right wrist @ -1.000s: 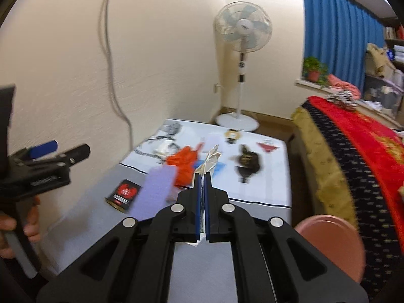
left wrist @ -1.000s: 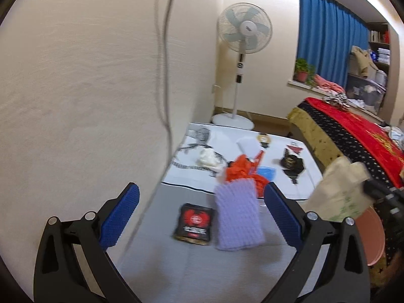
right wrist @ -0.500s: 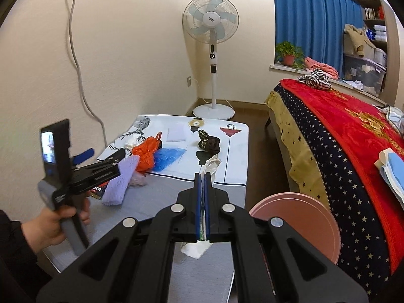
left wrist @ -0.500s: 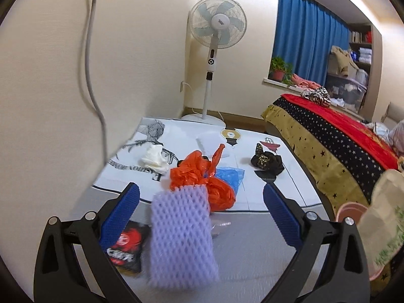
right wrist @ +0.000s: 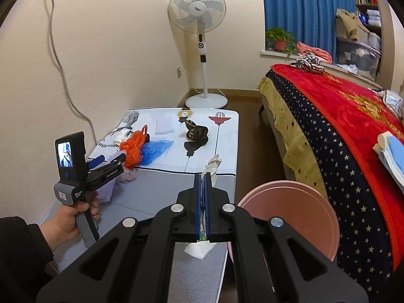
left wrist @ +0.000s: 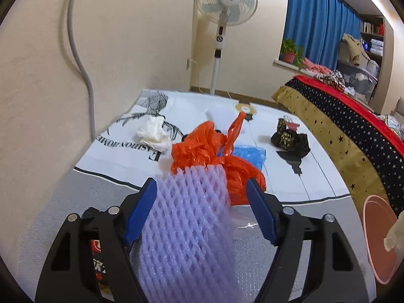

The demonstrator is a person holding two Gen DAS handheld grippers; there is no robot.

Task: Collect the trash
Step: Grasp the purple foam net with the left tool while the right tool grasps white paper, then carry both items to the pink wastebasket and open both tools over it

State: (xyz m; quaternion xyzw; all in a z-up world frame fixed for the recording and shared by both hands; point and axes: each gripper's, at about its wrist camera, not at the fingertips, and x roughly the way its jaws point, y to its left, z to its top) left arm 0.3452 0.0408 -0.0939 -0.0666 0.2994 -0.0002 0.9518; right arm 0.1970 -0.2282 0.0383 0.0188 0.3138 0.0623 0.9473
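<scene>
A purple foam net sleeve lies on the low table between the fingers of my left gripper, which stands partly open around it; the left pad touches the net, the right pad stands off it. The left gripper also shows in the right wrist view. An orange plastic bag, a blue plastic bag, a white crumpled tissue and a black-gold wrapper lie further along the table. My right gripper is shut on a white paper bag above the table's right side.
A pink round bin stands on the floor between the table and a bed with a red blanket. A black-red packet lies under the left finger. A standing fan is at the far end. A grey cable hangs on the wall.
The left gripper has come down over the purple foam net and its fingers have narrowed around it. The right gripper has drawn back and risen, holding the paper bag throughout.
</scene>
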